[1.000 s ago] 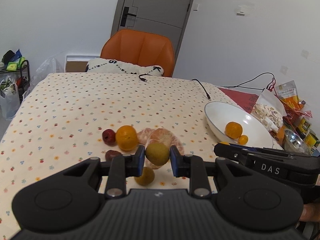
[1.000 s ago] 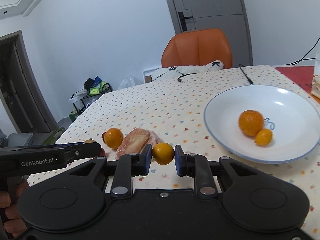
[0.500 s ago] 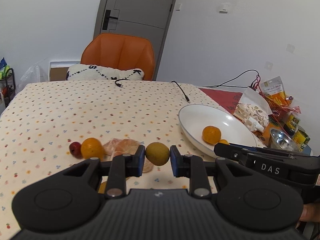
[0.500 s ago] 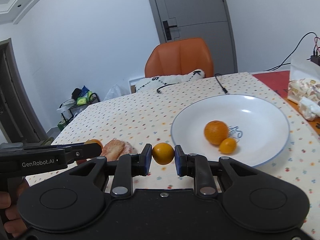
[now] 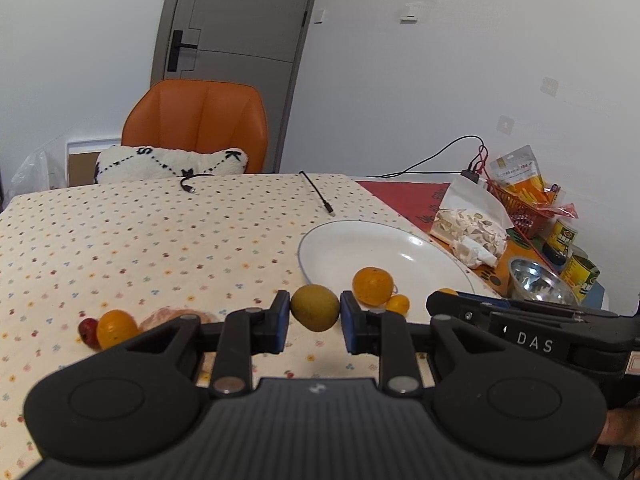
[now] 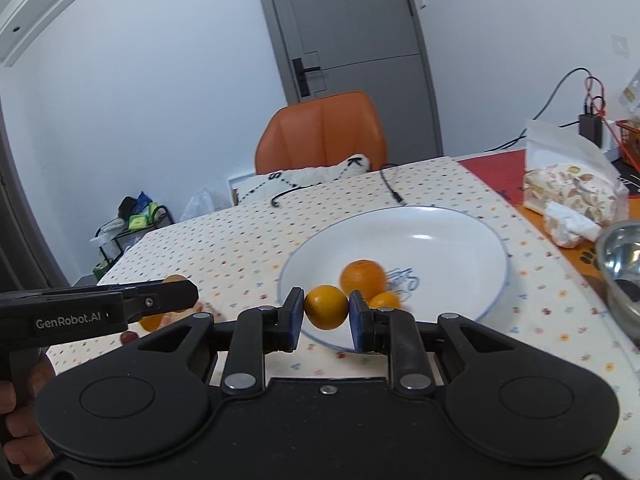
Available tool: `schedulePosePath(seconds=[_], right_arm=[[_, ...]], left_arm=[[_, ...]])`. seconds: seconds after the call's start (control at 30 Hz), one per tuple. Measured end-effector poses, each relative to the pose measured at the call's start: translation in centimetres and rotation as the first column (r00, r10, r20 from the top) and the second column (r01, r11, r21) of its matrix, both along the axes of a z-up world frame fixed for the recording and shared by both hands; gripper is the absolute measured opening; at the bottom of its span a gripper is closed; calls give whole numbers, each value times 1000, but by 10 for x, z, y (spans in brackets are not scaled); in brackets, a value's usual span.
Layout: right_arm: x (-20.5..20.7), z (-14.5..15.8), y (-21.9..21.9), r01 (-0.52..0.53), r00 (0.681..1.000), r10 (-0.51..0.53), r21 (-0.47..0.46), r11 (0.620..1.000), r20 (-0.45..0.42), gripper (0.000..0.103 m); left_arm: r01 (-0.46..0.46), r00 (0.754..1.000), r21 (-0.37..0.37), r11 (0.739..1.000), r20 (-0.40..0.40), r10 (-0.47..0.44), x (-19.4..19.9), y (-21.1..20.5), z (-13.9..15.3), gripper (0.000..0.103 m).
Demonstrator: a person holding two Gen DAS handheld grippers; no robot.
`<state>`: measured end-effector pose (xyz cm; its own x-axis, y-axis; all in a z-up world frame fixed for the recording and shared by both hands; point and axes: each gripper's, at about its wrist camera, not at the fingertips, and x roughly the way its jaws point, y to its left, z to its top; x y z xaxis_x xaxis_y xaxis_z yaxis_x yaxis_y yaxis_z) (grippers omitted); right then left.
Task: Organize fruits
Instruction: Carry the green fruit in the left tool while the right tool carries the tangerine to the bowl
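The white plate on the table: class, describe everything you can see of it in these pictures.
The white plate is a wide, shallow, glossy dish, ceramic by its look, with a thin blue line round its rim and blue writing at its centre. It rests flat on the dotted tablecloth. Inside lie a large orange and a smaller orange fruit, close together. The right gripper, shut on a small orange, hangs at its near rim; neither gripper touches the plate.

White plate (image 6: 460, 224), thin blue rim; cream tablecloth (image 5: 140, 236), small multicoloured dots; orange chair (image 5: 196, 120).
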<state>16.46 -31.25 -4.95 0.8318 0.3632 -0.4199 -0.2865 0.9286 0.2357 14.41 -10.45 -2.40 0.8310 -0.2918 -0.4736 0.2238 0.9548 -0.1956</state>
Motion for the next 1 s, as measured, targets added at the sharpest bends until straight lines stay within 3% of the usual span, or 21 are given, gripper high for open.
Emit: schedulePosePath(seconds=[0.53, 1.0], right_arm=[[7, -7, -27, 87, 996, -87, -18, 996, -2, 23], [22, -13, -31, 134, 991, -135, -47, 990, -16, 23]], left_arm=[[49, 999, -16, 999, -3, -50, 24, -29, 1, 25], [52, 997, -13, 999, -57, -53, 57, -41, -20, 25]])
